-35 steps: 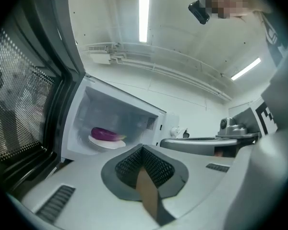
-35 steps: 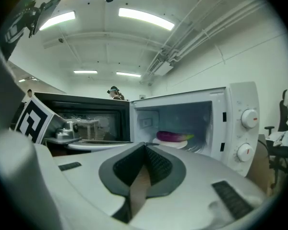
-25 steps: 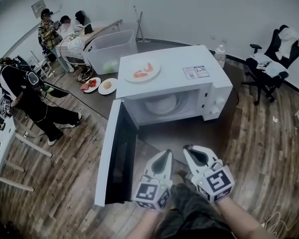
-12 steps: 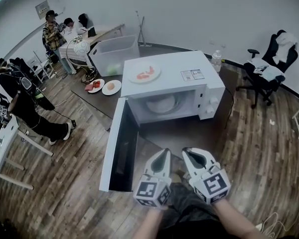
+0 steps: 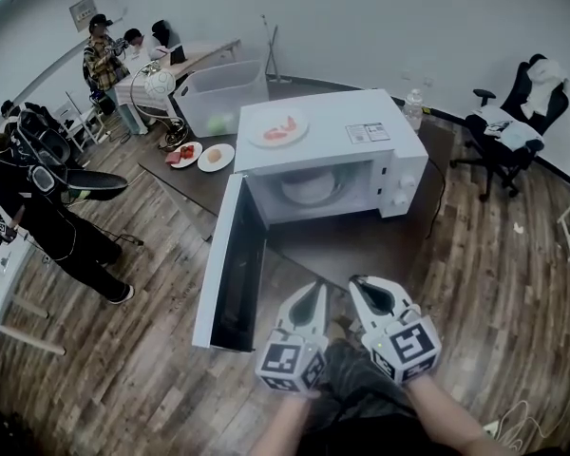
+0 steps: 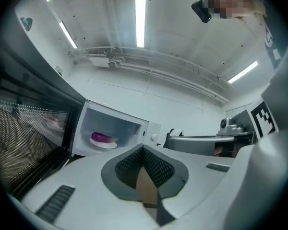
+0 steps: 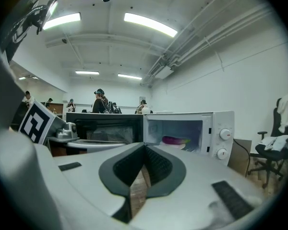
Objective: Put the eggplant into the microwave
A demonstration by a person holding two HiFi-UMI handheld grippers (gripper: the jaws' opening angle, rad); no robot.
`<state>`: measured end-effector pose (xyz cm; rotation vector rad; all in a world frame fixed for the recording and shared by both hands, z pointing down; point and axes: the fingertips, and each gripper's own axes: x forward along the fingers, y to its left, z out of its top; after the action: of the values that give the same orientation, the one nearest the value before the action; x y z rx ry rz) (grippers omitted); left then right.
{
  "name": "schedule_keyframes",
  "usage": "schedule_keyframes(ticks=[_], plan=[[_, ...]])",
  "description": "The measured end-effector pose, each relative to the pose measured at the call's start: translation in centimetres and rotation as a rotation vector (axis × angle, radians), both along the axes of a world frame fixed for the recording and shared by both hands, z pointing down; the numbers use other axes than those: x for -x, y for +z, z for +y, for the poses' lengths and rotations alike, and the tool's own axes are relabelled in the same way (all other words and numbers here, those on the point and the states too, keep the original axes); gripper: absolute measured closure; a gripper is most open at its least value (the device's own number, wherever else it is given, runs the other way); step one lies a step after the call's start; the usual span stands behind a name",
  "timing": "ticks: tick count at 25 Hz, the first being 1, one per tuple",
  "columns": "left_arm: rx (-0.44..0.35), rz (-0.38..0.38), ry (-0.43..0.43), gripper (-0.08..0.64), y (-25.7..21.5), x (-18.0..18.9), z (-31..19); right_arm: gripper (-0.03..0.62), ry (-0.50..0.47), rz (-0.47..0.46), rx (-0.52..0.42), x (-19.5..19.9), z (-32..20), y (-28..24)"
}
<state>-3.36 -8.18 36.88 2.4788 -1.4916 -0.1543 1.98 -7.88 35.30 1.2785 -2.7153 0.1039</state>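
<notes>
Eggplant [image 6: 103, 137] already inside microwave [image 5: 361, 126] — left gripper [image 5: 313, 294], right gripper [image 5: 363, 285] both clenched, empty — only open door [image 5: 230, 264] seemingly left.

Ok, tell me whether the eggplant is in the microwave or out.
In. The eggplant lies on a white plate inside the microwave cavity; the door stands open.
</notes>
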Motion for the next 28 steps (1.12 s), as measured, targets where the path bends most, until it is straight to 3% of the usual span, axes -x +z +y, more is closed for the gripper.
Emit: schedule_keyframes(ticks=[28], plan=[[0.038, 0.0, 0.028, 0.557, 1.0, -1.5, 0.7, 0.592, -0.004, 0.004, 0.051, -0.7, 1.2, 1.0]])
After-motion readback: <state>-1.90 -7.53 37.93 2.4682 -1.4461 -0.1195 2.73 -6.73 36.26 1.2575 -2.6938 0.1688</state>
